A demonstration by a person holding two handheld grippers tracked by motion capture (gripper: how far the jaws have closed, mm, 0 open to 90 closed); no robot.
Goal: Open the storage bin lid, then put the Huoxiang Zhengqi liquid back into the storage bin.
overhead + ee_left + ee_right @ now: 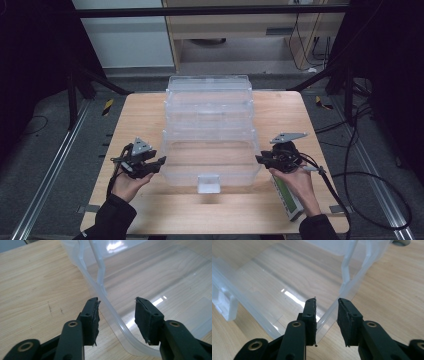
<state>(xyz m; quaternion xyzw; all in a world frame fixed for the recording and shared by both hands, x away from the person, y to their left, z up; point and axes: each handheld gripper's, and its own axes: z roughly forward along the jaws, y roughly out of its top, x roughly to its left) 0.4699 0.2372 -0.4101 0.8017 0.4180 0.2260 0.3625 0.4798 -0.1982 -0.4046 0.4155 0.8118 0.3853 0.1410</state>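
Clear bins (209, 131): stack of see-through plastic storage bins, mid-bench, stepped back tier by tier toward the far edge; the lowest and nearest one sits between the two grippers.
Front latch (208, 183): small whitish tab on the near wall of the lowest bin, facing the person.
Left gripper (161, 161): held in the person's left hand (127, 184) at the left near corner of the lowest bin, jaws pointing inward at it.
Left jaws: apart; in the left gripper view the bin's rim (117, 320) runs through the gap, close to the left pad but not pressed by either one.
Right gripper (258, 159): held in the right hand (299, 184) at the right near corner of the same bin, jaws aimed inward.
Right jaws: apart, narrower gap than the left pair; in the right gripper view the bin's corner edge (329, 313) rises between them, no clamp seen.
Green-and-white box (287, 196): long slim item lying on the bench under the right hand, near the right front edge.
Bench (140, 112): pale wood top, carrying the bins.
Upper bins: rear tiers of the stack, clear and nested.
Beyond the bench: grey floor, dark frame legs, cables (370, 175) at the right, pale cabinet (240, 25) at the back.
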